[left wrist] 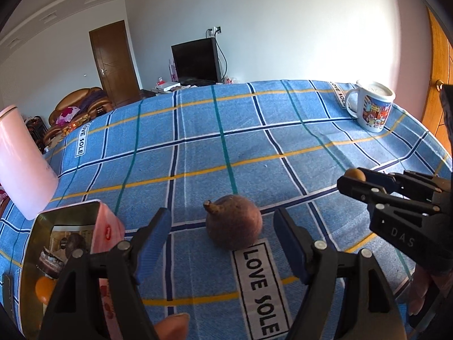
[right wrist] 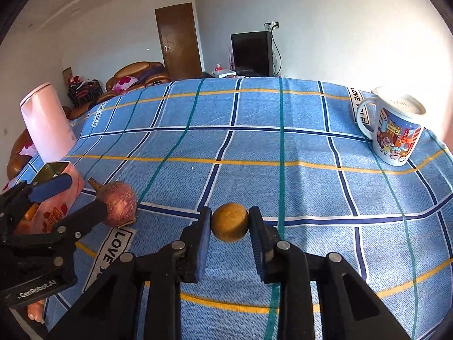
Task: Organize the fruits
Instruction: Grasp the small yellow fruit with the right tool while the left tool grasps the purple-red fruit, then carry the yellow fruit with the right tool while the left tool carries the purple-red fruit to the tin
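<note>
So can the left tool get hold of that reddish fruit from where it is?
Probably yes. The left tool is open with the reddish fruit lying between its fingers on the cloth, nothing blocking.

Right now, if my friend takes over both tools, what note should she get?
Right tool: shut on the small yellow fruit.
Left tool: open, the brown fruit sits between its fingers on the cloth, not gripped.
Pink box: at the left, an orange fruit already inside.
Left to do: grip the brown fruit, then probably put both fruits in the box.
</note>
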The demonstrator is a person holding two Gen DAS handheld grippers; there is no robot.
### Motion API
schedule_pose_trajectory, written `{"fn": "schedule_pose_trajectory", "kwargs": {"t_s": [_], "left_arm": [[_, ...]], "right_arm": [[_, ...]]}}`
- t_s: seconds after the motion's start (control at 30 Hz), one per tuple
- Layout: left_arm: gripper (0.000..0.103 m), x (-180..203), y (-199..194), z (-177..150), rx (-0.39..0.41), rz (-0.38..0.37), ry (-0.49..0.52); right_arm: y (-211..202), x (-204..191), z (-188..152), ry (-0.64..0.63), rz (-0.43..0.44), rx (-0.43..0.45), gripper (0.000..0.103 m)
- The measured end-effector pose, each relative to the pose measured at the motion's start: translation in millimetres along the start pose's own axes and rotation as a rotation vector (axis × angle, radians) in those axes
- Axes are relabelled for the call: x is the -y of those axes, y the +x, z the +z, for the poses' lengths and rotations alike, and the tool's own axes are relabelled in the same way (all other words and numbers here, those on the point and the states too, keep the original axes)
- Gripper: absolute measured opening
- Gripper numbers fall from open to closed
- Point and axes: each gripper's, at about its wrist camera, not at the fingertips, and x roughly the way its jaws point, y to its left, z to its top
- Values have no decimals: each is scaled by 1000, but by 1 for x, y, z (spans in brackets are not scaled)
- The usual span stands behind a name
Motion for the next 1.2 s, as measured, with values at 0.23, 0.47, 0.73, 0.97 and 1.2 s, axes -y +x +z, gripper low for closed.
{"fn": "schedule_pose_trajectory", "kwargs": {"t_s": [0.23,0.47,0.73,0.97,1.2], "left_arm": [[77,2,24,1,-63,-2,-5],[57,0,41,3,-119,-33,-29],[52,1,29,-3,-93,-60,-34],[52,0,10,-4,-11,-37,-32],[52,1,-4,-6,56,-16,-31]], "right_arm": [[-6,-5,0,-17,6,36,28],[-4,-9,0,-37,3,29,29],[-10,-11,-2,-47,10,63,29],[-21,-14,-3,-63,7,115,29],[-30,-15,-4,-65,3,161,29]]}}
